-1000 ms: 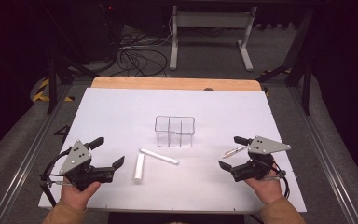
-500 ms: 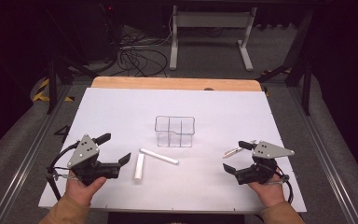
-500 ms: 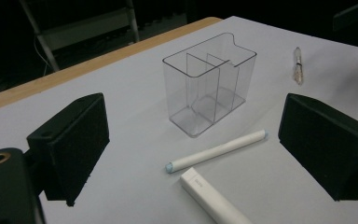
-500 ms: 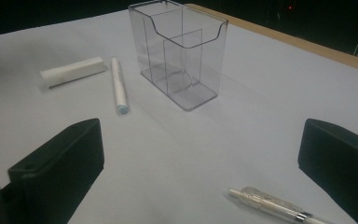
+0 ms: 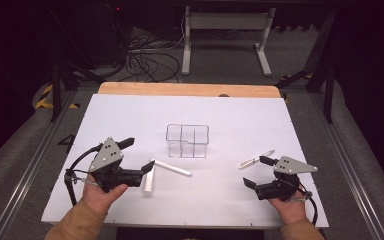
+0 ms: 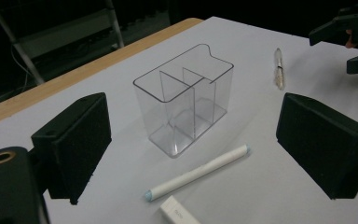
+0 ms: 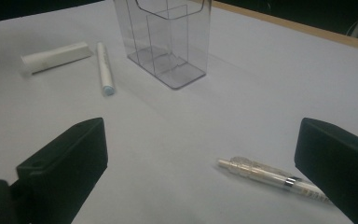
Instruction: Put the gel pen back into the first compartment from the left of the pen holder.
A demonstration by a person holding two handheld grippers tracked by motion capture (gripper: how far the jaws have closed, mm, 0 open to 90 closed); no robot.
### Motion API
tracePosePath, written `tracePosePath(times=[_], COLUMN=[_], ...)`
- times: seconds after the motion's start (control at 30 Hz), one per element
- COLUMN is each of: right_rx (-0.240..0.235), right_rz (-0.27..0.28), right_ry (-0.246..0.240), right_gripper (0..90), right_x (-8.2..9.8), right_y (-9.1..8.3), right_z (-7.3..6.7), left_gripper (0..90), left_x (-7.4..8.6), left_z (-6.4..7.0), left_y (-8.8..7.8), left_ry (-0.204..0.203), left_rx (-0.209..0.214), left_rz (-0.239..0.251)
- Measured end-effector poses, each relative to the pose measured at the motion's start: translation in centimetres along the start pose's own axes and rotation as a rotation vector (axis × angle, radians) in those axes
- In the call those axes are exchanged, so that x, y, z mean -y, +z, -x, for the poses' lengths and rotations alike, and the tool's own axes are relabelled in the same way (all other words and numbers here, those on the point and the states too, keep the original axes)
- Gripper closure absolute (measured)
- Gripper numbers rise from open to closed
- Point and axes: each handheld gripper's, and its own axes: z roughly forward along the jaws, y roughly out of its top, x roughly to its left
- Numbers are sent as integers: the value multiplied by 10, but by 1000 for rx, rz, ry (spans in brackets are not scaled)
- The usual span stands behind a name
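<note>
Both grippers have moved since the earlier frame: the left gripper [image 5: 140, 154] went toward the white marker [image 5: 172, 168], and the right gripper [image 5: 256, 171] came lower beside the clear pen [image 5: 256, 159]. Each stands wide open and holds nothing. The marker lies just ahead of the left jaws, in front of the clear organizer [image 5: 187, 141].

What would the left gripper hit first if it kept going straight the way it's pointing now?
Probably the white marker lying flat just ahead of the left gripper, whose jaws stand open. Behind it stands the clear organizer. The white eraser-like block lies nearer, low between the jaws, so depth is uncertain.
</note>
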Motion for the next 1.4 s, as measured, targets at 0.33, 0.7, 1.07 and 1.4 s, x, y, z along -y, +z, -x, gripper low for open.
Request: tracePosePath(times=[0.33, 0.7, 1.07, 1.4], right_rx=[42, 65, 124, 157], right_rz=[-25, -56, -106, -133], right_ry=[18, 28, 50, 49], right_gripper=[80, 117, 189, 197], right_x=[12, 19, 8, 2], right_y=[-5, -5, -5, -2], right_z=[4, 9, 22, 36], left_gripper=[132, 153, 155, 155], left_x=[-14, -23, -22, -22], left_z=[12, 23, 23, 22], left_y=[29, 57, 60, 59], left_ry=[22, 36, 36, 32], left_rx=[49, 92, 83, 81], left_rz=[-31, -56, -60, -60])
